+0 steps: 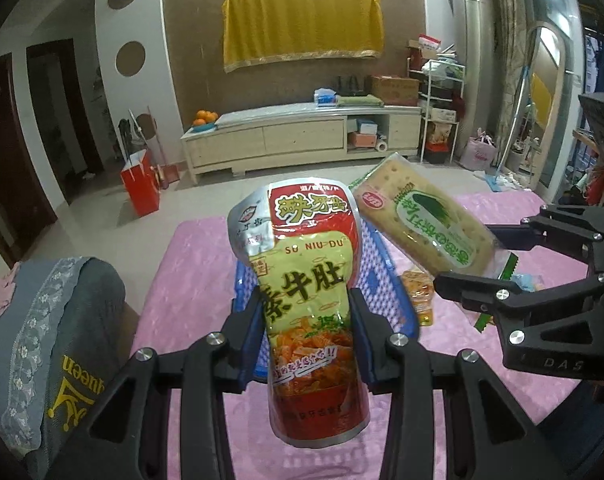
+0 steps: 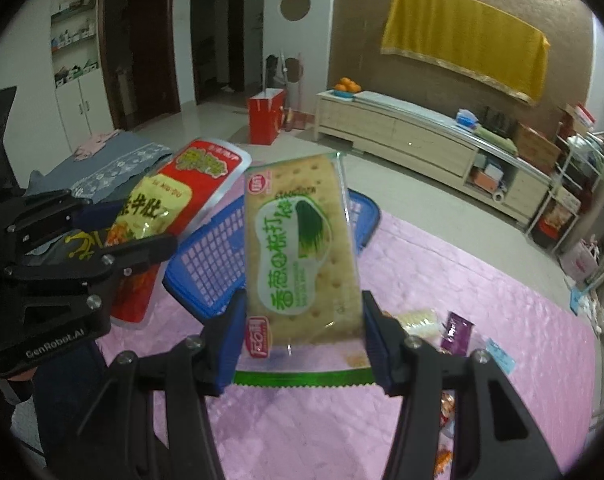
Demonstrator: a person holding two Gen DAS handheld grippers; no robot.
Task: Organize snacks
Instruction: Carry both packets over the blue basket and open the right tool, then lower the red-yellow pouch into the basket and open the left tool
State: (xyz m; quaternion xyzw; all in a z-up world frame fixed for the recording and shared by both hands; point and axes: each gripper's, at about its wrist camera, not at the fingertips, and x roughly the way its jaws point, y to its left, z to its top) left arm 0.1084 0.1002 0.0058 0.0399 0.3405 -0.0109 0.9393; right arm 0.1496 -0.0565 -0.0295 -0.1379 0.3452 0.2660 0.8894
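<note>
brown wall point(image 1: 286, 12) (yellow cloth point(image 1: 302, 28) hung), pale cabinet point(image 1: 302, 140) below.

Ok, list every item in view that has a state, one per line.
left gripper: shut on the red snack pouch
red snack pouch: held upright, off the cloth
right gripper: shut on the cracker pack
cracker pack: sealed, held off the cloth
blue basket: on the pink cloth, tilted in the right wrist view
purple packet: lying loose on the pink cloth
</note>
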